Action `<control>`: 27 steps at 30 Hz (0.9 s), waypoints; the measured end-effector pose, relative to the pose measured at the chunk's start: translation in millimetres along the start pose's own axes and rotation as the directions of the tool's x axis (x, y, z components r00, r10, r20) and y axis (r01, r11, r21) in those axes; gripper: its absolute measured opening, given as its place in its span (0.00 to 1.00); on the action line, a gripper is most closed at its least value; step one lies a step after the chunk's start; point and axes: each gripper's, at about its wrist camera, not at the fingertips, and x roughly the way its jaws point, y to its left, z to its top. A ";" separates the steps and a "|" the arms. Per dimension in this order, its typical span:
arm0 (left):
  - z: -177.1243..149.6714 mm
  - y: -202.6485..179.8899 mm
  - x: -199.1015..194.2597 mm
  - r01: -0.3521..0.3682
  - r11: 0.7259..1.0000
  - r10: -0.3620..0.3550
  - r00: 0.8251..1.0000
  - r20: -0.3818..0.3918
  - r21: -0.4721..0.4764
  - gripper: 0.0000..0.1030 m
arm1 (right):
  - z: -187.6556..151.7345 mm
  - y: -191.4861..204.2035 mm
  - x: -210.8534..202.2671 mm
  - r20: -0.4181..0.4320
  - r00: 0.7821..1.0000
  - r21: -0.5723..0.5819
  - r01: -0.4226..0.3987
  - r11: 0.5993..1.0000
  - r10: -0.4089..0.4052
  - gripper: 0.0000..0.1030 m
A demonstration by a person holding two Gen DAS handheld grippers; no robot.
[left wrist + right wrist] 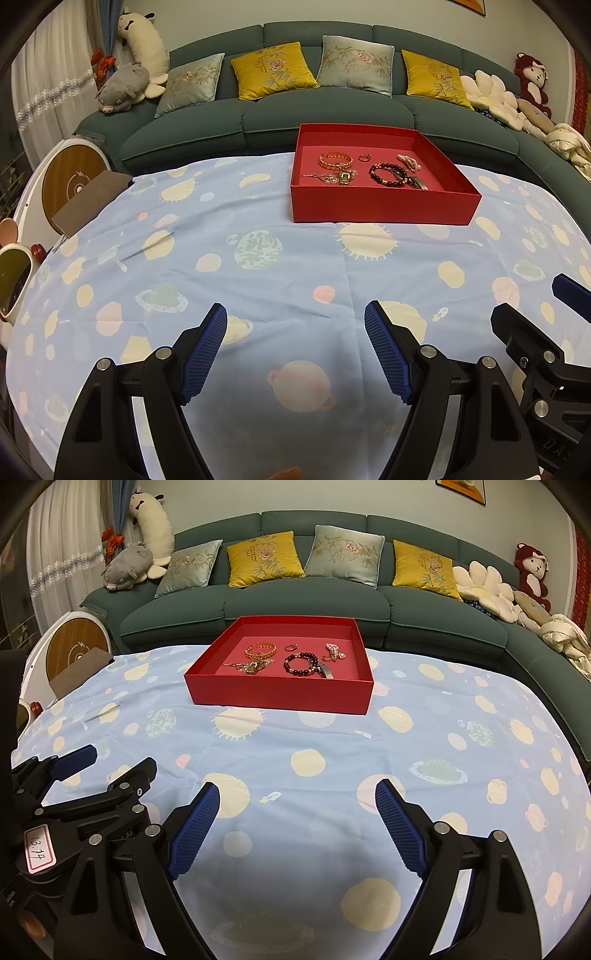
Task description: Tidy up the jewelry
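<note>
jewelry (280, 657) lies in the red tray (277, 698) near the far edge of the table (332, 775), and we hold both the left gripper (295, 347) and the right gripper (297, 827) with jaws wide open, empty.

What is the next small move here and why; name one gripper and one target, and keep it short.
Probably ease the right gripper forward toward the red tray. Both grippers, the left gripper too, are open and empty above the planet-print cloth, well short of the tray. The dark beaded bracelet lies nearest the front wall, apart from the gold chain bracelet, so it looks like the easiest first pick.
</note>
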 end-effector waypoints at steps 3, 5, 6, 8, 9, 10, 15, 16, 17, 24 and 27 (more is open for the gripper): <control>0.1 0.0 0.3 -0.002 1.000 0.002 1.000 0.001 -0.001 0.72 | -0.1 -0.3 0.0 0.001 1.000 0.001 0.000 1.000 0.000 0.81; 0.0 -0.4 -0.1 -0.005 1.000 0.005 1.000 0.003 0.000 0.72 | -0.3 1.2 -0.8 0.003 1.000 0.000 0.003 1.000 -0.003 0.81; -0.2 -0.4 -0.3 -0.007 1.000 0.007 1.000 0.003 0.000 0.72 | -0.3 1.1 -0.8 0.002 1.000 0.000 0.003 1.000 -0.003 0.81; -0.7 -0.6 -1.5 -0.010 1.000 0.010 1.000 0.006 -0.003 0.72 | -0.3 1.1 -0.8 0.002 1.000 0.000 0.003 1.000 -0.003 0.81; -0.8 -0.6 -1.7 -0.011 1.000 0.011 1.000 0.007 -0.003 0.72 | -0.4 0.9 -0.9 0.003 1.000 0.000 0.003 1.000 -0.003 0.81; -1.1 -0.8 -2.1 -0.011 1.000 0.011 1.000 0.007 -0.004 0.72 | -0.2 0.9 -0.8 0.003 1.000 0.000 0.002 1.000 -0.002 0.81; -1.2 -0.8 -2.1 -0.013 1.000 0.013 1.000 0.007 -0.003 0.72 | -0.1 1.1 -1.2 0.004 1.000 0.001 0.004 1.000 -0.004 0.81; -1.2 -0.7 -2.2 -0.013 1.000 0.013 1.000 0.007 -0.003 0.72 | -0.1 1.0 -1.2 0.005 1.000 0.001 0.003 1.000 -0.003 0.81; -1.2 -0.5 -2.2 -0.013 1.000 0.013 1.000 0.006 -0.004 0.72 | -0.1 0.7 -0.9 0.004 1.000 0.001 0.002 1.000 -0.002 0.81; -2.0 0.5 -4.1 -0.027 1.000 0.027 1.000 0.007 -0.011 0.74 | -0.4 1.1 -1.1 0.004 1.000 0.001 0.003 1.000 -0.003 0.81; -2.0 0.7 -4.3 -0.025 1.000 0.025 1.000 0.006 -0.013 0.75 | 0.1 1.6 -1.8 0.004 1.000 0.001 0.004 1.000 -0.004 0.81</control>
